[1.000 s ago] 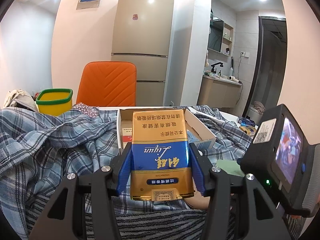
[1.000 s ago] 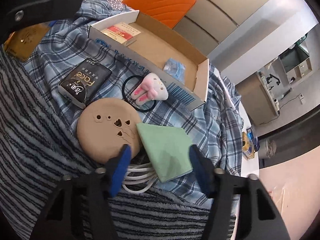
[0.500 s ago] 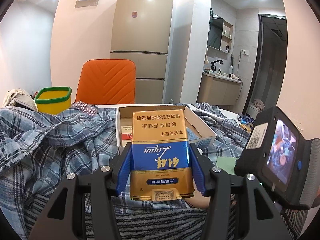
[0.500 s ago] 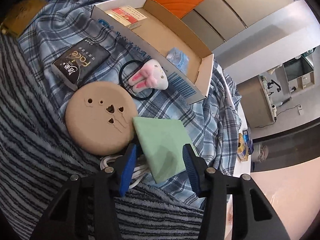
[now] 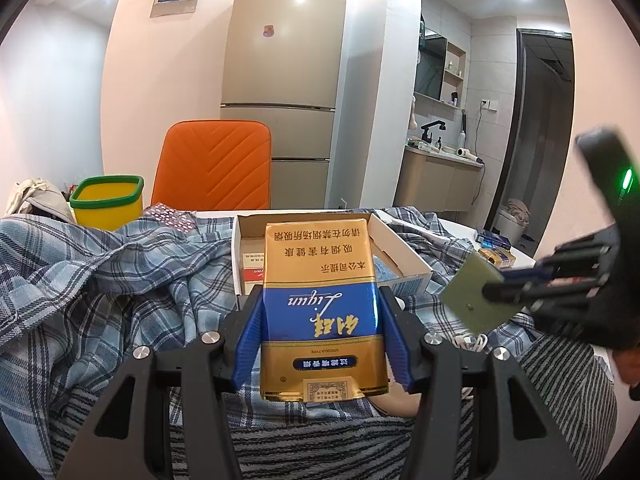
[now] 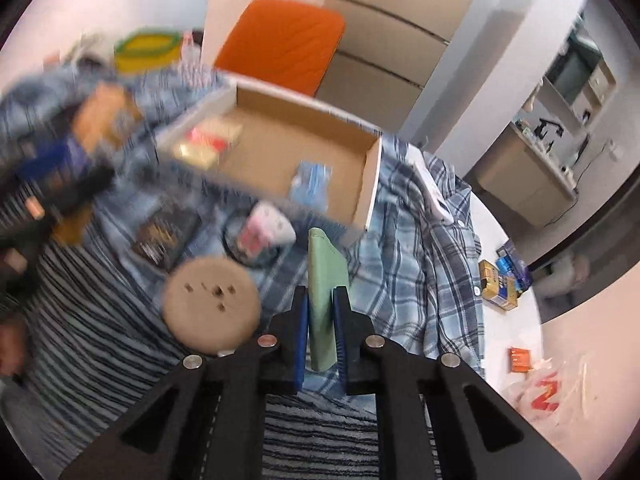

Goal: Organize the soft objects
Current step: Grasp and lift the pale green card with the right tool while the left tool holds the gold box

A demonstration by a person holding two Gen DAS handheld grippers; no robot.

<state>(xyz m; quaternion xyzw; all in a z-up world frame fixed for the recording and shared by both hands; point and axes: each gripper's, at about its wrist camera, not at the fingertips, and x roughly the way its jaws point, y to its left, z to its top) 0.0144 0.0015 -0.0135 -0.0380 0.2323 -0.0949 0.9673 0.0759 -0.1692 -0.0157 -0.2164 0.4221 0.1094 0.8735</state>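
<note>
My left gripper is shut on a gold and blue cigarette pack, held upright above the striped cloth in front of the open cardboard box. My right gripper is shut on a folded green cloth and holds it lifted above the plaid shirt. The right gripper also shows in the left wrist view, with the green cloth in it. The box holds a red and gold pack and a blue packet.
A tan round disc, a pink and white plush on a black ring, and a dark packet lie on the plaid shirt. An orange chair and a yellow bin stand behind. Small packs lie at right.
My right gripper has closed on the green cloth and lifted it off the shirt, tilting up toward the box. The left gripper holds the cigarette pack still.
</note>
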